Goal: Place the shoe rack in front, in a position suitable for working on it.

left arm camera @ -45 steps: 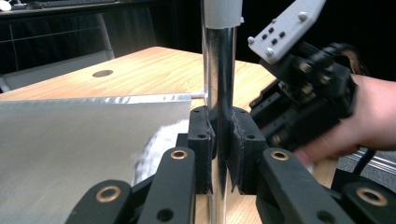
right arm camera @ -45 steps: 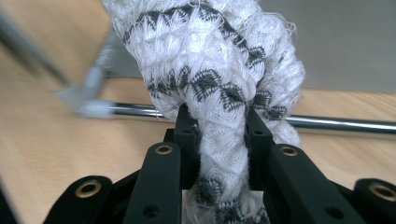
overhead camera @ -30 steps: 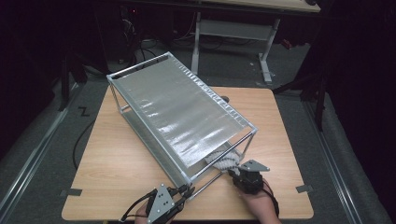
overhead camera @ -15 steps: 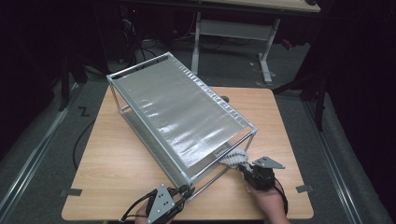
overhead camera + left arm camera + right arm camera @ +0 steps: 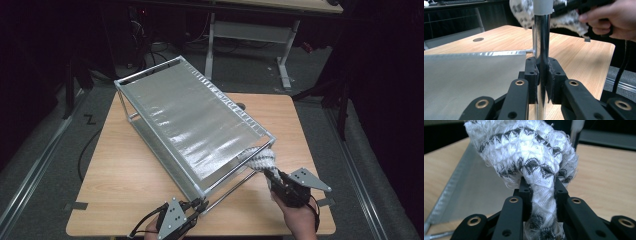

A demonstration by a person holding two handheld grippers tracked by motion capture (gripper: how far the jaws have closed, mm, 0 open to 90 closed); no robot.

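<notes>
A metal rack (image 5: 192,127) with a silvery sheet stretched over its frame lies tipped on its side across the middle of the wooden table (image 5: 120,180), running from the upper left of the high view toward the lower right. Lying this way, its legs stick out sideways toward the person, within easy reach of both hands.

At the bottom centre of the high view, the left gripper (image 5: 200,205) pinches one chrome leg (image 5: 541,42) of the rack. In the left gripper view the two black pads press on the tube from either side, with the tube rising straight up between them. This grip looks meant to steady the rack so that it does not slide or roll while the other hand works.

At the lower right of the high view, the right gripper (image 5: 276,176) holds a bunched white cloth (image 5: 260,159) with a dark zigzag pattern. In the right gripper view a twisted tail of the cloth (image 5: 534,165) runs down between the pads, which are closed on it, while the bulk bulges above them. The wad sits against the rack's near corner post, just under the edge of the sheet, and is probably bunched up like this to make a firm pad for wiping the metal.
</notes>
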